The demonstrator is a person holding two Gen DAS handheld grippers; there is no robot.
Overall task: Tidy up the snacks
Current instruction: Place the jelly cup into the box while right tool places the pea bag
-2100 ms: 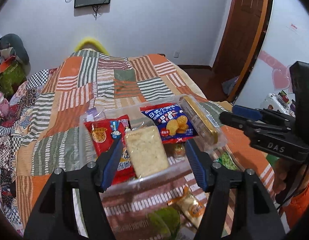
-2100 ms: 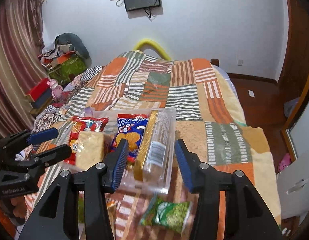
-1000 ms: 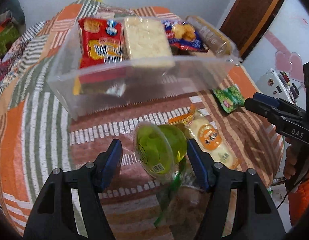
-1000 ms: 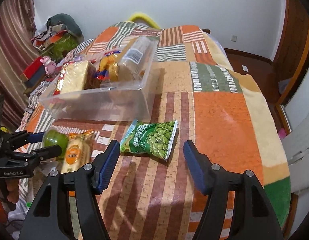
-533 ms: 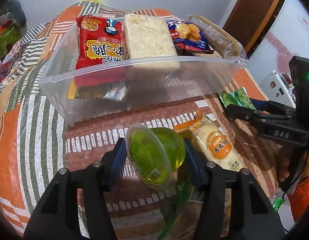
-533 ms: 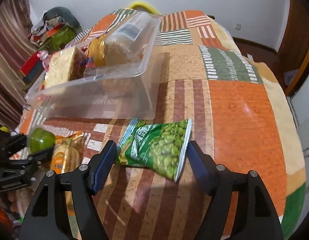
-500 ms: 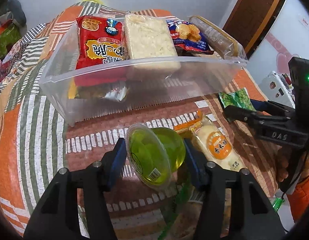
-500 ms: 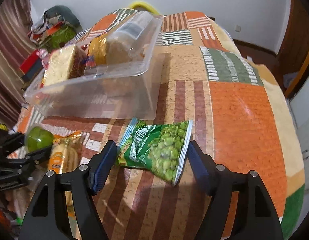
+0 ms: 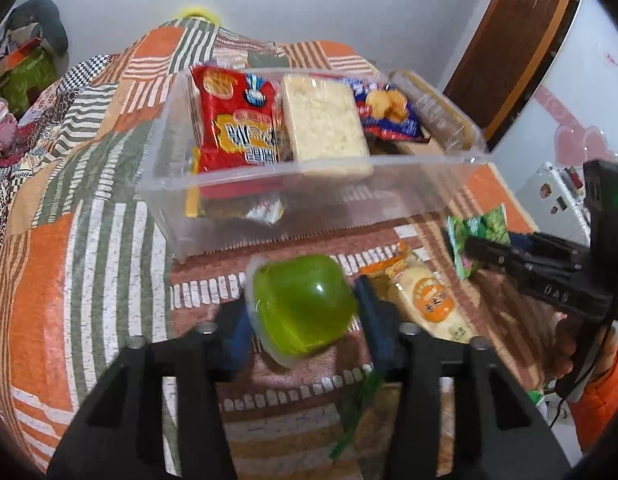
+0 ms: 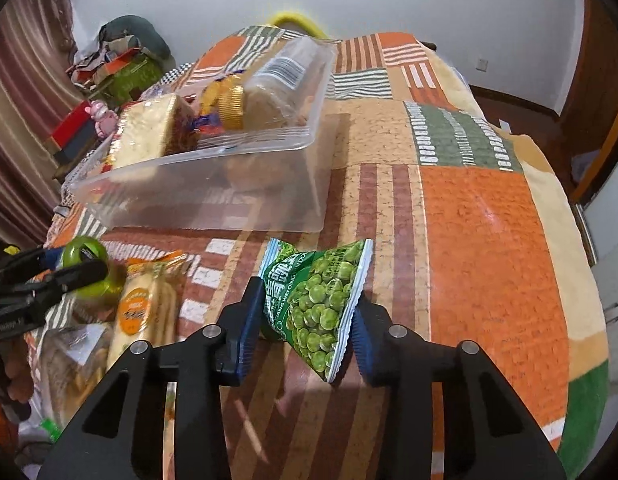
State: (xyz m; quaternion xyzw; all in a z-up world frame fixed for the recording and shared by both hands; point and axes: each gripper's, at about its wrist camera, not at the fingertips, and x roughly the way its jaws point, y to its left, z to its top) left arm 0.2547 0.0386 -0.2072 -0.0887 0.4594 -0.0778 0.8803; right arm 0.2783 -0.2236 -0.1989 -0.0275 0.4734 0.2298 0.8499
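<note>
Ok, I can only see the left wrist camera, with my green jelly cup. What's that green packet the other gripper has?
Observer: A bag of green peas, with peas pictured on its front.
Operator: Is it grabbed properly?
Observer: It looks so. The right gripper pinches it from both sides, so its middle buckles upward.
Operator: And the long pack in the box?
Observer: From the right wrist view, the long pack in the clear box shows a white printed label.

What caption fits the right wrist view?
Right gripper shut on green pea packet before the clear snack bin.
</note>
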